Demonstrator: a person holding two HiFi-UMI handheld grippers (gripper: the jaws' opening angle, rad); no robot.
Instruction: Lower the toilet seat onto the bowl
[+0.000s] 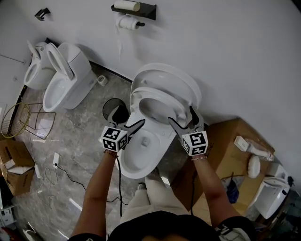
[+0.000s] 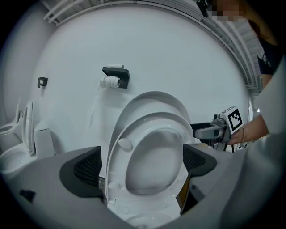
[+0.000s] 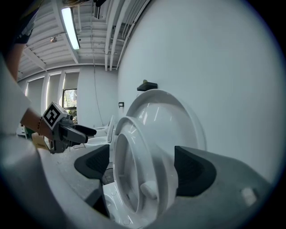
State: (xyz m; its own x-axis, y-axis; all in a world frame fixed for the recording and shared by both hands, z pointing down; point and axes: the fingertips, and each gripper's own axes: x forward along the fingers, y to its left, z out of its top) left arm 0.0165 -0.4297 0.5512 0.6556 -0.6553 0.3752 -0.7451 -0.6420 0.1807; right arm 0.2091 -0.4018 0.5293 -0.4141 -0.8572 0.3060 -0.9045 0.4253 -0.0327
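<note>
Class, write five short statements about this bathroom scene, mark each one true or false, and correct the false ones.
1. The toilet seat lies flat on the bowl. False: it is raised and tilted, just in front of the lid.
2. The lid stands upright behind the seat. True.
3. A toilet roll holder hangs on the wall above the toilet. True.
4. Both tools are shut. False: the left tool and the right tool both have their jaws apart, one at each side of the seat.
5. This is the only toilet in the room. False: other toilets stand further along the wall.
</note>
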